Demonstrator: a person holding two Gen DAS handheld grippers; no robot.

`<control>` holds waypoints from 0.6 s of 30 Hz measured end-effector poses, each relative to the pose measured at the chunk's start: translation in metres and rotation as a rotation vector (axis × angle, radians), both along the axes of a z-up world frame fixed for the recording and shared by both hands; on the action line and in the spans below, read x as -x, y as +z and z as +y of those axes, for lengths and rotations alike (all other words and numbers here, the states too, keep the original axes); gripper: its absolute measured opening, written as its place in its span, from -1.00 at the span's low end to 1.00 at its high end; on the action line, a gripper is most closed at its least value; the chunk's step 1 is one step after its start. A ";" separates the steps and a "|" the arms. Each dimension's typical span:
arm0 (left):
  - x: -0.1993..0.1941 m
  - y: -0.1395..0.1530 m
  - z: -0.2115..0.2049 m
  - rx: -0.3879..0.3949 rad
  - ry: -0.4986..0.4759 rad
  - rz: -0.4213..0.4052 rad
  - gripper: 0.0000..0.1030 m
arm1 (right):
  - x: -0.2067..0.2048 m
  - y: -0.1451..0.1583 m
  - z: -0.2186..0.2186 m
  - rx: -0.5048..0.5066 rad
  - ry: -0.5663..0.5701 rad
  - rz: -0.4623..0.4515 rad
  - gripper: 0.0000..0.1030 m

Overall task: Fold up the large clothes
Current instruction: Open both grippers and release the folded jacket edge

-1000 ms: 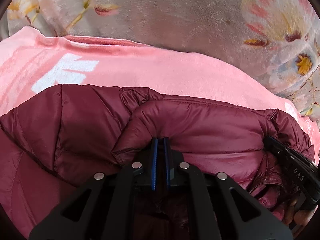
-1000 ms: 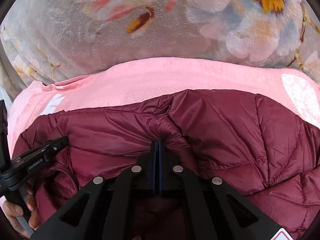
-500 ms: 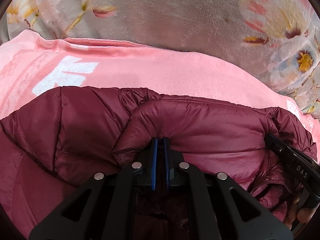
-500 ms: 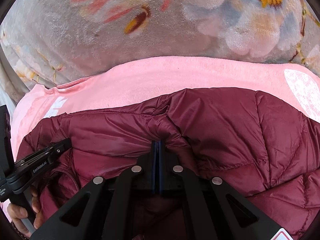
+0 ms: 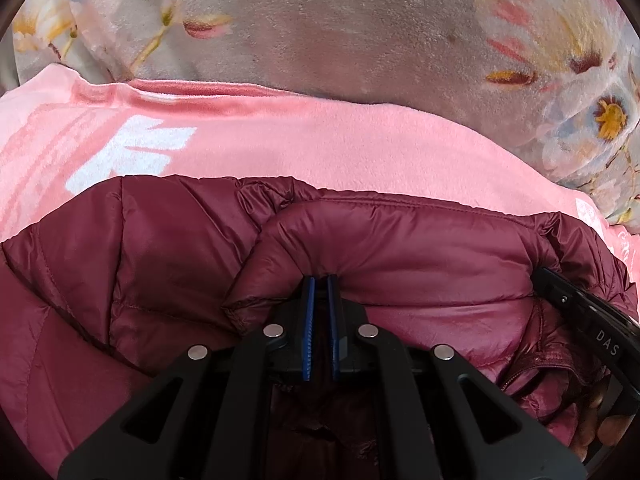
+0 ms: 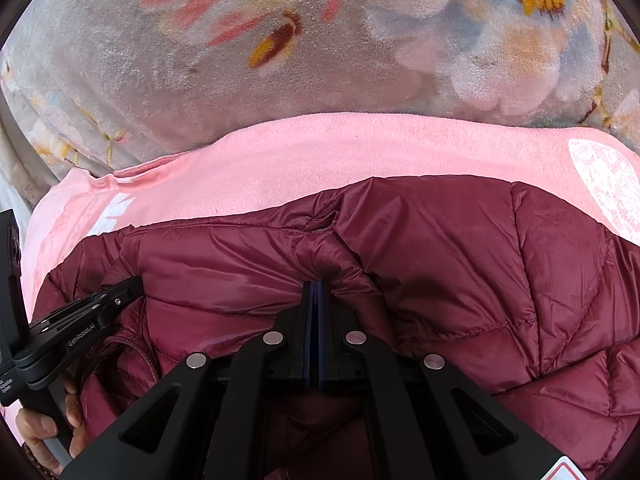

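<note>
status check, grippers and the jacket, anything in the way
Left gripper and right gripper both shut on maroon puffer jacket. Jacket lies on pink cloth. Nothing in the way.

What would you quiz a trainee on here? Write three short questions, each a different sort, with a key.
1. True or false: both tongs are shut on the jacket.
2. What lies directly under the jacket? A) the pink cloth B) bare wood C) a towel rack
3. Fill in: the blanket beyond the pink cloth bears a ____ print.

Key:
1. True: the left tongs and the right tongs each pinch a fold of it.
2. A
3. floral
</note>
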State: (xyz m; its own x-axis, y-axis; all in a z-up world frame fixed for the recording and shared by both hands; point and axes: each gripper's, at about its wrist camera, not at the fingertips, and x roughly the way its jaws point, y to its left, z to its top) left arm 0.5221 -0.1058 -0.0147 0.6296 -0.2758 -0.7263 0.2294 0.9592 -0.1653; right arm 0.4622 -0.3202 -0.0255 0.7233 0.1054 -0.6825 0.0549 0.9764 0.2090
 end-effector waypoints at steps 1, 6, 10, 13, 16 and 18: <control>-0.001 0.000 0.001 0.010 0.001 0.000 -0.88 | -0.001 0.000 0.000 0.000 0.000 -0.002 -1.00; -0.003 -0.002 0.011 0.071 0.008 0.009 -0.89 | -0.002 -0.001 -0.003 -0.041 0.000 -0.008 -1.00; 0.030 0.011 0.034 0.106 0.044 0.077 -0.86 | 0.033 0.017 -0.005 -0.041 -0.052 -0.005 -0.73; 0.100 0.038 0.064 0.153 -0.006 0.058 -0.29 | 0.129 0.058 -0.006 -0.025 -0.033 -0.085 0.02; 0.165 0.052 0.101 0.152 -0.017 0.063 0.24 | 0.232 0.069 -0.017 0.073 -0.033 -0.147 0.42; 0.216 0.056 0.131 0.122 -0.022 0.079 0.32 | 0.287 0.060 -0.028 0.148 -0.053 -0.117 0.43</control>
